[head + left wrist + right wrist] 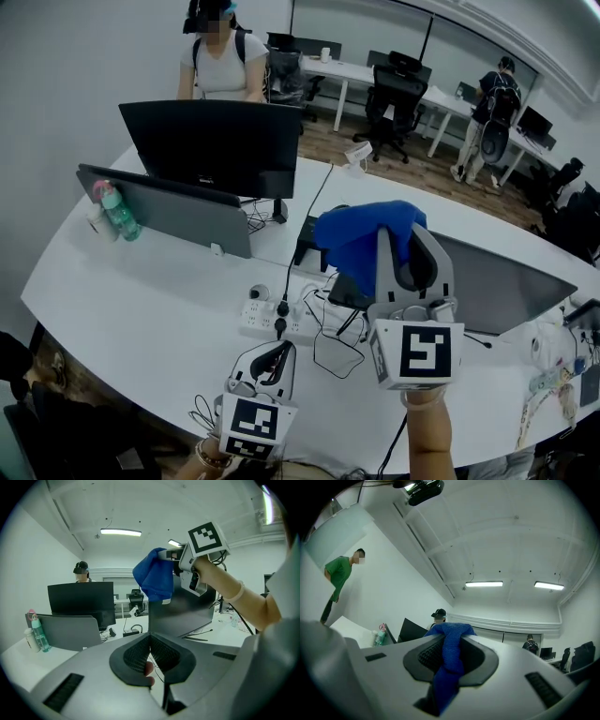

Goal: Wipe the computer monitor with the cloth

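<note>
Setting: a white curved desk in an open office; several dark screens stand on it, a power strip with trailing cables lies near its middle, and a person sits behind the far screens

Cloth: a blue cloth, bunched and drooping; it hangs at the upper left corner of the nearest computer monitor, though whether it touches the screen cannot be told

Right gripper: the right gripper is held high with its jaws clamped on a fold of the cloth; blue fabric fills the gap between the pads and spills out below them

Left gripper: the left gripper sits low and close to the person's body, well apart from the monitor; its jaws are pressed together with nothing between them, and only a fingertip shows behind

Step in hand: bringing the cloth to the screen looks like the start of the wipe; no stroke appears to be made yet

Next move: likely press the hanging cloth flat against the screen and draw it across in even passes; light pressure seems wise so the monitor does not tip on its stand
</note>
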A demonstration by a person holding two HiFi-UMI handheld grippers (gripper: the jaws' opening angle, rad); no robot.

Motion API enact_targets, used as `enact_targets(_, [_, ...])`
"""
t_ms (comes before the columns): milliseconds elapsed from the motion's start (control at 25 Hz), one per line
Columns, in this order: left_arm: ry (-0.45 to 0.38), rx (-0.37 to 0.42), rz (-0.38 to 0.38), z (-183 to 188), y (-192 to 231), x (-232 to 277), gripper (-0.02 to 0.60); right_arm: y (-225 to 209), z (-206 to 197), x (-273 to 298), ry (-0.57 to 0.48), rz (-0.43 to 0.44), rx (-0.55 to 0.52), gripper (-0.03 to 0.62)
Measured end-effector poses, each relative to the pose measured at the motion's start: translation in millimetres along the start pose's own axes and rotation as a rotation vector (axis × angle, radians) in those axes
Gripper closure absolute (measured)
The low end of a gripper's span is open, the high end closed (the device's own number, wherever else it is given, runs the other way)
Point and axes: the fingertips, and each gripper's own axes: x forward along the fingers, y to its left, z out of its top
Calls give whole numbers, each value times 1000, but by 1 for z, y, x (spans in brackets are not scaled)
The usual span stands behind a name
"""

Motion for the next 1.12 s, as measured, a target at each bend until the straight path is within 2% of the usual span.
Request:
enact_targets(400, [15,-7,-48,-3,11,12,572,-10,-9,7,40,-55,-18,522])
enact_targets(800, [36,6,14,-1,-4,19,572,-25,-11,8,32,-29,-2,522])
enact_targets(1120, [20,-24,21,-2,-25,23,572,-37,-11,3,18,-5,8,522])
